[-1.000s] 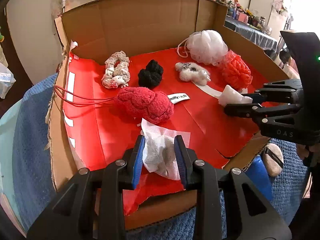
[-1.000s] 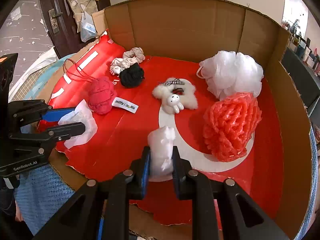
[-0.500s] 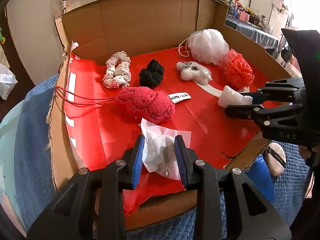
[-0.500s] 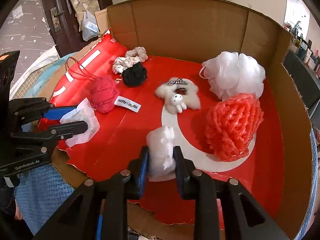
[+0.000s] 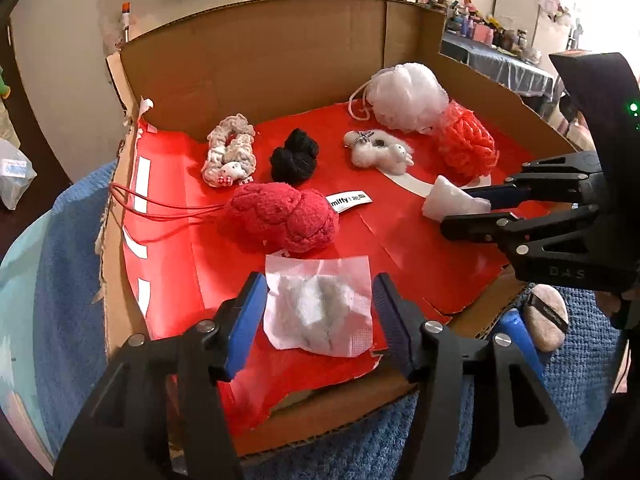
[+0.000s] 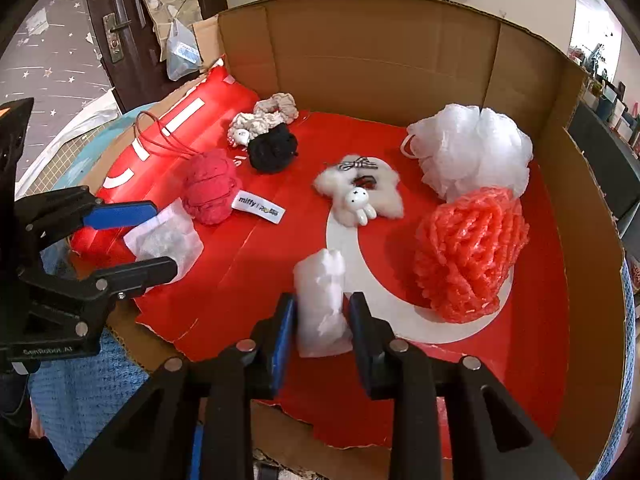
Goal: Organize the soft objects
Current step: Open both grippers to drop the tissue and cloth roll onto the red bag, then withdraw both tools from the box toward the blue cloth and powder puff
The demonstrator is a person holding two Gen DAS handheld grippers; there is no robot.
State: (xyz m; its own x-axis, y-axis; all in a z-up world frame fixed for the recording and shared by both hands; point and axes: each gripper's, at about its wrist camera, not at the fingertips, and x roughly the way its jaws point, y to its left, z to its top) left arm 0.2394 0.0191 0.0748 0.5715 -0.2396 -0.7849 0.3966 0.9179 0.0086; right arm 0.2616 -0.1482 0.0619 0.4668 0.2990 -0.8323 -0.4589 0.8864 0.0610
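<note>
Both grippers' jaws have just been opening: left gripper (image 5: 318, 314) stands spread clear of the white gauze pouch (image 5: 320, 308) at the box's near edge; right gripper (image 6: 320, 324) loosely flanks the white cotton wad (image 6: 322, 304), contact unclear

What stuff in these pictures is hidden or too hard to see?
- Grey lump inside the white pouch, left wrist view: the gauzy wrapping blurs it, so what it is stays unclear.
- Near end of the white wad, right wrist view: the right gripper covers it.
- Blue thing beside the box, left wrist view: mostly behind the left gripper.
- Shelf items far back: too small.
</note>
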